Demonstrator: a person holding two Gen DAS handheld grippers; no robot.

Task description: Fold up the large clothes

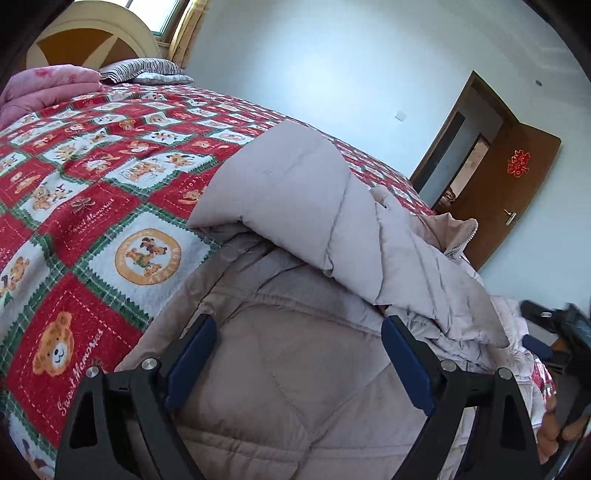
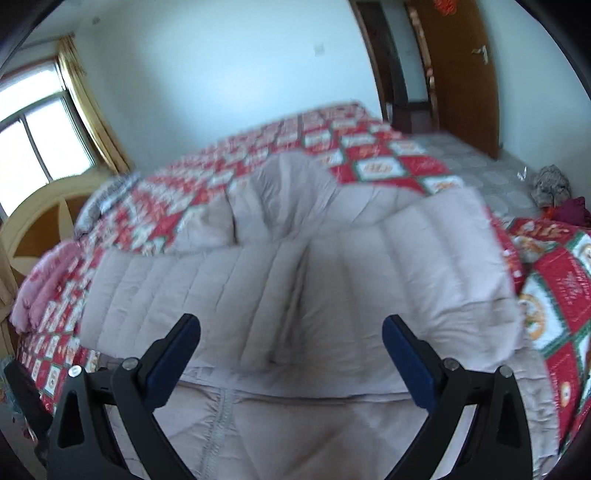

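1. The left gripper (image 1: pixel 299 354) stands with its jaws spread wide and nothing caught between them; its blue pads (image 1: pixel 194 350) hang over quilted cloth without pressing on it.
2. Right under and between those fingers lies the pale grey-beige padded coat (image 1: pixel 288 387), its quilted body filling the lower middle of the left wrist view.
3. Just ahead of the left gripper, a sleeve (image 1: pixel 295 192) of the coat is folded across the body, its rounded end lying a little to the left of the claw's line.
4. Ahead and to the right of the left gripper, the coat's collar edge with a zip (image 1: pixel 461 240) is bunched up.
5. To the left of the left gripper and beyond the coat stretches the red and white bedspread (image 1: pixel 92 206) printed with bears, and far ahead to the left sit a pink quilt (image 1: pixel 44 88) and a striped pillow (image 1: pixel 144 68) by the headboard (image 1: pixel 92 33).
6. Far ahead to the right of it, a brown door (image 1: pixel 509 206) stands open in the pale wall.
7. The right gripper (image 2: pixel 291 350) is likewise wide open and grasps nothing; the picture is blurred.
8. Below and ahead of the right gripper the coat (image 2: pixel 332 280) lies across the bed, a folded sleeve (image 2: pixel 177 291) running off to the left of the claw, and a zip line (image 2: pixel 221 417) near the left finger.
9. Further out from it, the bedspread (image 2: pixel 554 295) shows to the right, and a window (image 2: pixel 33 147) with a yellow curtain (image 2: pixel 85 99) far to the left.
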